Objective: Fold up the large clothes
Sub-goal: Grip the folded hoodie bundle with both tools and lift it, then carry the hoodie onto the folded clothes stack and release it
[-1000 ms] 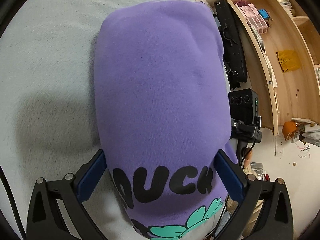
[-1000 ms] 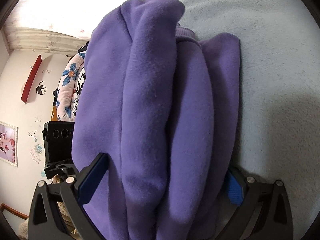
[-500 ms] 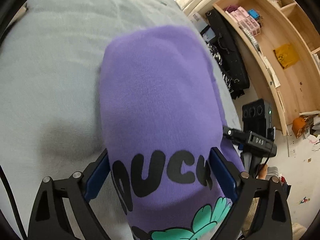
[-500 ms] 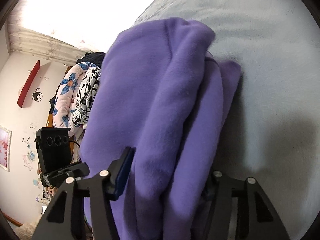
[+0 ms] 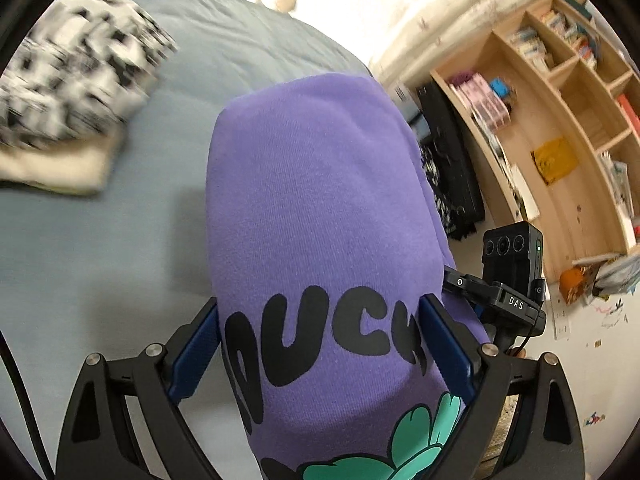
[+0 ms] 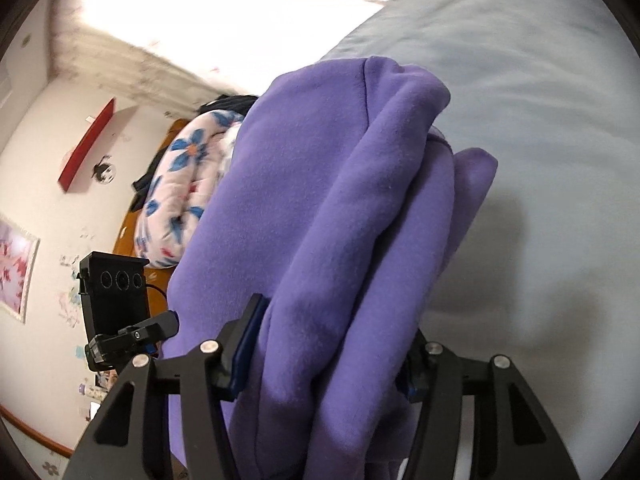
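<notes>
A folded purple sweatshirt (image 5: 316,208) with black letters and a green print fills the left wrist view, lifted above the grey-blue bed (image 5: 100,240). My left gripper (image 5: 320,344) is shut on its near end, blue pads pressing both sides. In the right wrist view the same sweatshirt (image 6: 328,220) shows as thick folded layers. My right gripper (image 6: 328,356) is shut on the bundle. The other gripper's camera block shows beside the cloth in each view.
A black-and-white patterned folded garment (image 5: 68,80) on a cream one lies on the bed at the far left. A wooden bookshelf (image 5: 560,120) stands right. A floral quilt pile (image 6: 188,184) sits past the bed's left side.
Both grippers have closed in on the sweatshirt and lifted it off the bed. The views tilted up, showing the patterned garment, more shelf and the wall.
</notes>
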{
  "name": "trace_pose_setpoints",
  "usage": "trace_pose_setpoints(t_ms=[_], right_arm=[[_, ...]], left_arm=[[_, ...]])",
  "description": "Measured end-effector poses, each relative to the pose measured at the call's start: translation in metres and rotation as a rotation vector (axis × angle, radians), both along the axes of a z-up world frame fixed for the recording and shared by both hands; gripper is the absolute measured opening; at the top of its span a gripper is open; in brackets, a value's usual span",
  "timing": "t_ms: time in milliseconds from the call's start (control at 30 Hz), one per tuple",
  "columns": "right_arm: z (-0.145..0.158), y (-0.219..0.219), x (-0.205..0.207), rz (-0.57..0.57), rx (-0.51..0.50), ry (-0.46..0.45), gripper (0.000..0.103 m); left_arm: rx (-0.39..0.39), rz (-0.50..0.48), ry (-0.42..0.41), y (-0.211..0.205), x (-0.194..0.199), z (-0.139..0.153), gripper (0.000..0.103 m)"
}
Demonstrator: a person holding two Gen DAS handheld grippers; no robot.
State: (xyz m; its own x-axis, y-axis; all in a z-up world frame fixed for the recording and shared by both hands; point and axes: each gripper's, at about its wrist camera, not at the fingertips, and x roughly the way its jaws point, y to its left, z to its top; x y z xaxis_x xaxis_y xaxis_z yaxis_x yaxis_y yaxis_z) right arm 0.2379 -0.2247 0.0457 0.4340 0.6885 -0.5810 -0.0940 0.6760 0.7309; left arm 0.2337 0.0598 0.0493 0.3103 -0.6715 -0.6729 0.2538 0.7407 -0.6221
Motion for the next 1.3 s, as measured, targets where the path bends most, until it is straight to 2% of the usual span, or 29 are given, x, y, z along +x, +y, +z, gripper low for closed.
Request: trace_pose_setpoints(t_ms=[67, 233, 300, 433, 500, 600, 667, 767, 833, 867, 933, 1133, 1300], right_arm=[[0.022, 0.04, 0.022, 0.025, 0.009, -0.036, 0.055], [0.06, 0.126, 0.086, 0.051, 0.055, -0.113, 0.055], [0.07, 0.16, 0.118, 0.056, 0.078, -0.141, 0.055], [0.076, 0.22, 0.185, 0.058, 0.097, -0.183, 0.055], [0.066, 0.244, 0.22, 0.054, 0.117, -0.183, 0.055], [0.036, 0.262, 0.258, 0.034, 0.125, -0.171, 0.056], [0.008, 0.277, 0.286, 0.029, 0.108, -0.148, 0.056], [-0.051, 0.289, 0.312, 0.022, 0.071, -0.041, 0.057], [-0.074, 0.292, 0.316, 0.01, 0.074, -0.036, 0.059], [-0.079, 0.291, 0.316, -0.005, 0.085, -0.05, 0.065], [-0.079, 0.29, 0.314, -0.021, 0.081, -0.07, 0.068], [-0.054, 0.302, 0.321, 0.017, -0.029, -0.051, 0.074], [-0.033, 0.297, 0.304, 0.05, -0.204, -0.088, 0.074]], left_arm=[[0.012, 0.027, -0.012, 0.035, 0.01, 0.027, 0.094], [0.064, 0.092, -0.11, 0.13, 0.058, 0.093, 0.094], [0.08, 0.111, -0.142, 0.165, 0.085, 0.11, 0.094], [0.11, 0.156, -0.2, 0.231, 0.148, 0.125, 0.095], [0.122, 0.173, -0.232, 0.253, 0.177, 0.122, 0.095], [0.106, 0.202, -0.241, 0.281, 0.219, 0.098, 0.095], [0.102, 0.22, -0.219, 0.294, 0.249, 0.069, 0.095], [0.124, 0.266, -0.149, 0.304, 0.277, 0.008, 0.096], [0.045, 0.301, -0.125, 0.312, 0.285, -0.02, 0.101], [0.002, 0.307, -0.121, 0.314, 0.283, -0.028, 0.102], [-0.035, 0.318, -0.128, 0.315, 0.283, -0.031, 0.102], [0.053, 0.334, -0.17, 0.304, 0.272, -0.019, 0.103], [0.13, 0.355, -0.188, 0.294, 0.255, -0.006, 0.103]])
